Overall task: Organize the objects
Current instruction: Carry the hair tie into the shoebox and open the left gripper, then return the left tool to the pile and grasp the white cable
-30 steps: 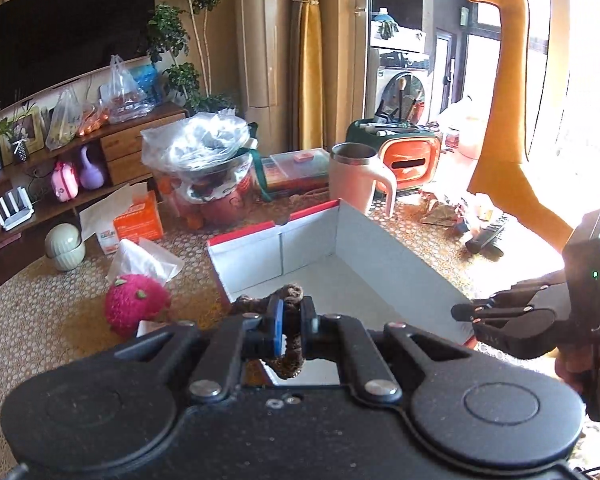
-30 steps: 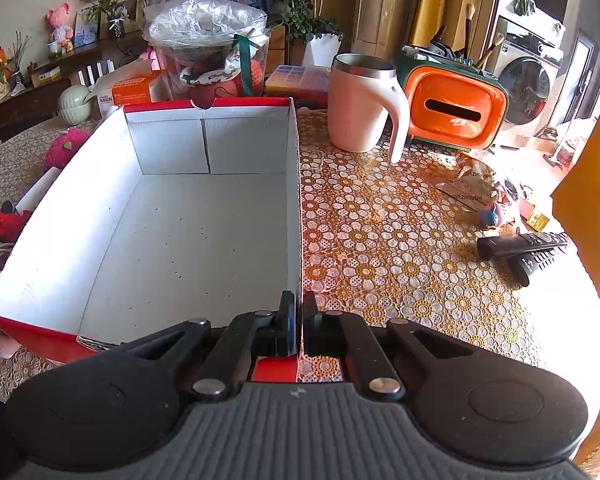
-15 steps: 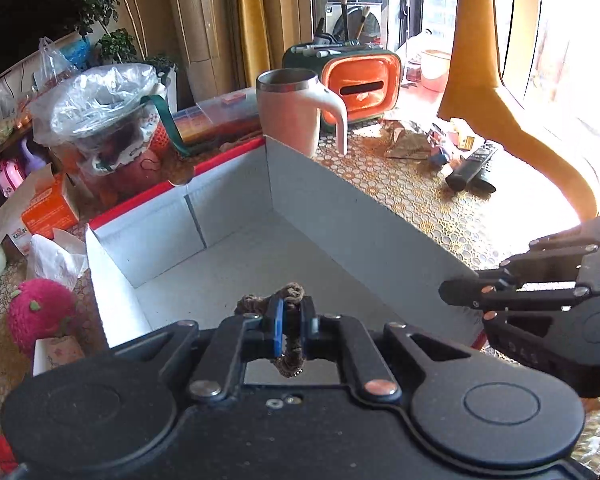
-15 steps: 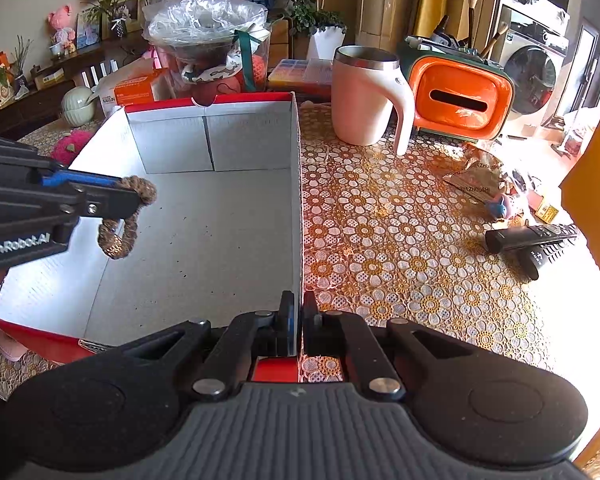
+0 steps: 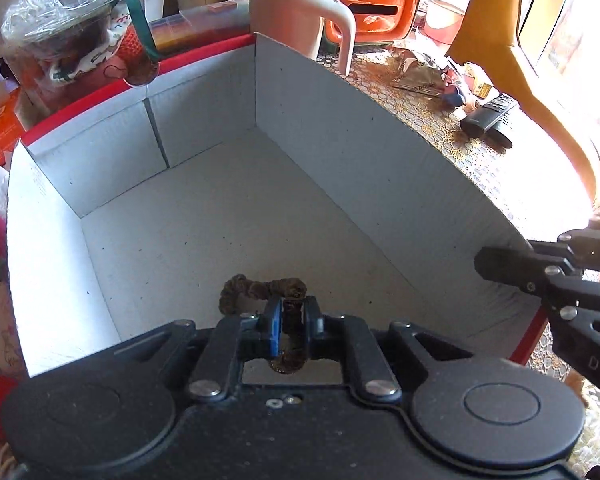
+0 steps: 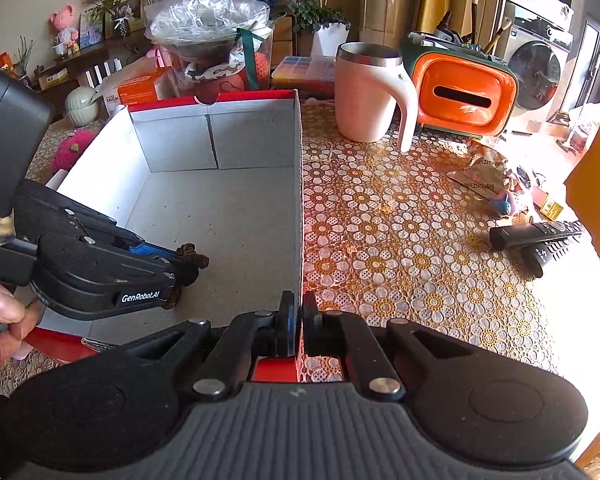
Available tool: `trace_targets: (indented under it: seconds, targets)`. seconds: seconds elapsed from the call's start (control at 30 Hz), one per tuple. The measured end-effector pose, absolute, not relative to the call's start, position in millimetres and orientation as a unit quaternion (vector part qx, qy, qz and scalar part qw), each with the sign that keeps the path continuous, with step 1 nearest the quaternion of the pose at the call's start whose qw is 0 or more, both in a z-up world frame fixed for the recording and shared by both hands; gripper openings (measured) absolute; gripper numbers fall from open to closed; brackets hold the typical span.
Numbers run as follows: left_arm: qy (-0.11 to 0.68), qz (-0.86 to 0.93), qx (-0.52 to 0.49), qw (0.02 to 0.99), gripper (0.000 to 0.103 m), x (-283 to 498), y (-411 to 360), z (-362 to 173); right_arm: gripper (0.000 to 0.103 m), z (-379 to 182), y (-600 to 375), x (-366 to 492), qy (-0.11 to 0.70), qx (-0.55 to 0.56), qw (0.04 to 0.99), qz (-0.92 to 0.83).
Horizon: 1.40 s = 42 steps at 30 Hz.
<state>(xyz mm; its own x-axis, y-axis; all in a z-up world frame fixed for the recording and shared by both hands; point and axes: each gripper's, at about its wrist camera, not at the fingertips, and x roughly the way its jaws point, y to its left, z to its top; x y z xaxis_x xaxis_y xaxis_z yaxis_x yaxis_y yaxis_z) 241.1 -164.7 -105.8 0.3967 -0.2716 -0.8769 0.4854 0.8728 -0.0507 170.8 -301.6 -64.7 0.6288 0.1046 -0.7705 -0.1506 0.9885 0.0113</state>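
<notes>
Left tool [image 5: 291,317] is clamped on a brown braided loop [image 5: 260,289], jaws nearly together with the loop pinched between them. Part of the loop sticks out ahead of the tips, part hangs below. In the right wrist view the left tool [image 6: 188,260] sits inside the box [image 6: 300,184], low over the floor near the front left corner; can't tell if the loop [image 6: 190,254] touches the floor.

Right tool [image 6: 296,316] is closed on the box's right wall near the front corner, one finger inside, one outside. The left wrist view shows the right tool [image 5: 500,264] at that same wall of the box [image 5: 380,152].

Box is open-topped cardboard, grey-white inside, red rim, standing on the tabletop [image 6: 400,240] with a floral lace cover. Nothing else visible inside it.

Just right of the box's far corner: pink mug [image 6: 370,96] with a white handle, upright. Beside it an orange case [image 6: 464,98]. Two remotes [image 6: 538,236] lie further right, well apart from the box. Behind the box, a plastic-wrapped basket [image 6: 212,40]. Pink fuzzy toy [image 6: 74,148] left of the box.
</notes>
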Motion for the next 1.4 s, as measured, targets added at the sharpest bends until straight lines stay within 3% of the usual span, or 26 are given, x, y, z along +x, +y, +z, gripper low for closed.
trace_targets:
  seconds: [0.17,0.3,0.93,1.3,1.4]
  targets:
    - [0.503,-0.226,0.109,0.827,0.023,241.8,-164.9,-104.0,0.004,-64.3,-301.6,170.7,0.425,-0.027,0.902,0.071]
    - [0.491,-0.222,0.108,0.835,0.038,239.1,-163.6,-98.5,0.004,-64.3,-302.0,170.8,0.426,-0.028,0.901,0.071]
    - [0.439,-0.219,0.076,0.868,0.046,198.1,-117.1,-46.0,0.004,-62.6,-299.2,169.1,0.428,-0.038,0.9,0.069]
    - [0.393,-0.187,0.058,0.898,0.064,172.1,-63.7,-7.1,0.004,-62.0,-298.8,169.1,0.433,-0.037,0.898,0.066]
    - [0.382,-0.173,0.05,0.907,0.073,165.8,-45.8,0.3,0.004,-61.5,-298.3,168.5,0.434,-0.039,0.898,0.065]
